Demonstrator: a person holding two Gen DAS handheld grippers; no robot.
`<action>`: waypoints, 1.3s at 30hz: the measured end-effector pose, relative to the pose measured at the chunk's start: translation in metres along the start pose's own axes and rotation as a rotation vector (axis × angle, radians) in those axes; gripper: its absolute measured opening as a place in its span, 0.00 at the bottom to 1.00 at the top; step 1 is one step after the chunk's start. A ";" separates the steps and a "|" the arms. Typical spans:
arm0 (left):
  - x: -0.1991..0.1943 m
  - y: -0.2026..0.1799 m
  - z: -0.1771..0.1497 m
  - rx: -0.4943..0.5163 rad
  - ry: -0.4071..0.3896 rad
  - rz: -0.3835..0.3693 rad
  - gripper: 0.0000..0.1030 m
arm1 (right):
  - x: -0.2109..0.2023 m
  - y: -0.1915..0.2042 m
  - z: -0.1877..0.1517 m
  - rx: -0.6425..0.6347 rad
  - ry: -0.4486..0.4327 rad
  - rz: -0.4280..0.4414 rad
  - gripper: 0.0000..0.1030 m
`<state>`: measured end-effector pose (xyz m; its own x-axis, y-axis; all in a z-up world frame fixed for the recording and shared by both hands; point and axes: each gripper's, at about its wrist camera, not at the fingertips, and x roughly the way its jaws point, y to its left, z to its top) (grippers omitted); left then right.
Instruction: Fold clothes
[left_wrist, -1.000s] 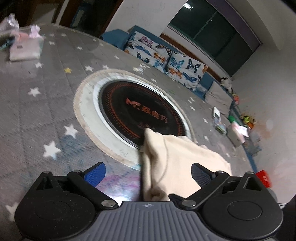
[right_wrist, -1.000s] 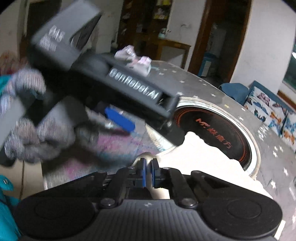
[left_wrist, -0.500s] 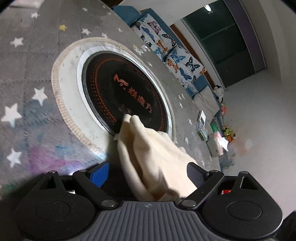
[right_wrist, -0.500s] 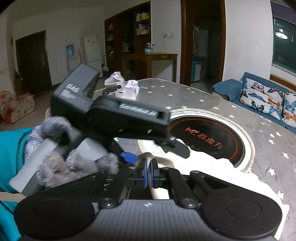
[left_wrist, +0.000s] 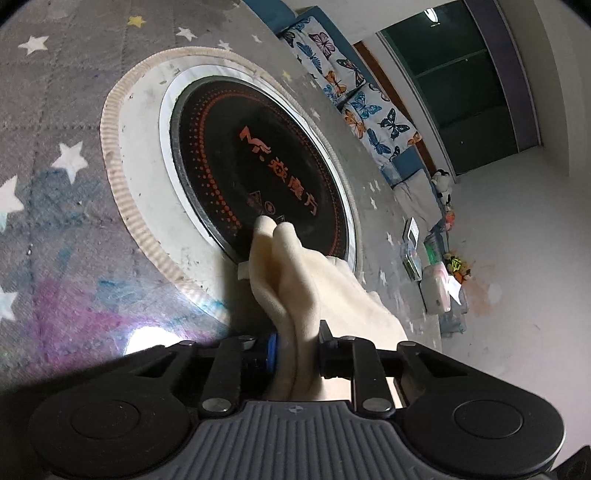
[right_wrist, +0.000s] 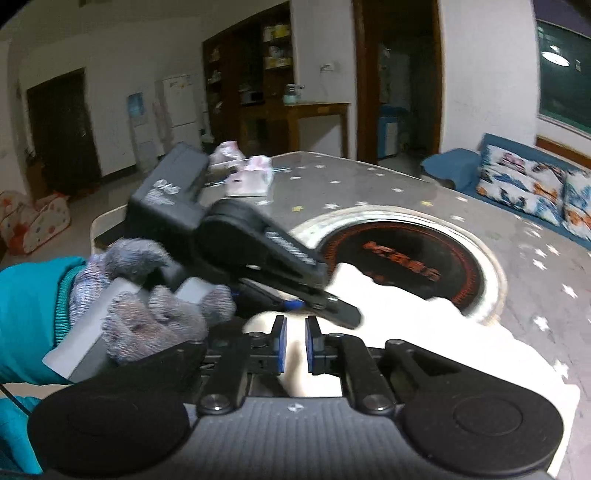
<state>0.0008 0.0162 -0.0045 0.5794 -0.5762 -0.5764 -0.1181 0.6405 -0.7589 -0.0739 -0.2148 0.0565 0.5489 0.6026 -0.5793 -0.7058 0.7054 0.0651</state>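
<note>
Left wrist view, nearest first: the left gripper (left_wrist: 297, 350) has its jaws closed on a bunched fold of the cream garment (left_wrist: 295, 280), several layers pinched together between the pads. Beyond the grip the cloth rises in two rounded folds, and its far tip reaches over the rim of the black round hob (left_wrist: 255, 162) set into the star-patterned table cover (left_wrist: 55, 110).

In the right wrist view the right gripper (right_wrist: 294, 345) stands with its pads slightly apart. Cream cloth shows in the gap, but the pads do not appear to press it, so no firm hold is judged. Just ahead, a gloved hand (right_wrist: 147, 306) carries the left gripper's body. The garment spreads rightward across the table edge, rumpled, with no flat squared shape.

Progress, as a judgement: the garment is gathered but not laid in a neat finished fold, so flattening and folding remain.

Against the frame one second earlier: the left jaws stood wide open around the cloth and are now clamped. The right pads were pressed together and have now parted slightly.
</note>
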 end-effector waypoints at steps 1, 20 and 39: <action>0.000 -0.001 -0.001 0.009 -0.002 0.003 0.22 | -0.004 -0.006 -0.002 0.010 0.001 -0.024 0.09; 0.002 -0.010 -0.002 0.075 -0.012 0.046 0.22 | -0.027 -0.173 -0.066 0.425 0.073 -0.410 0.39; 0.028 -0.082 -0.002 0.300 -0.010 0.054 0.17 | -0.074 -0.171 -0.057 0.414 -0.064 -0.461 0.10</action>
<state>0.0246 -0.0538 0.0414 0.5865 -0.5332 -0.6096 0.0940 0.7924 -0.6027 -0.0195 -0.4010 0.0418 0.7905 0.2141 -0.5739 -0.1648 0.9767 0.1374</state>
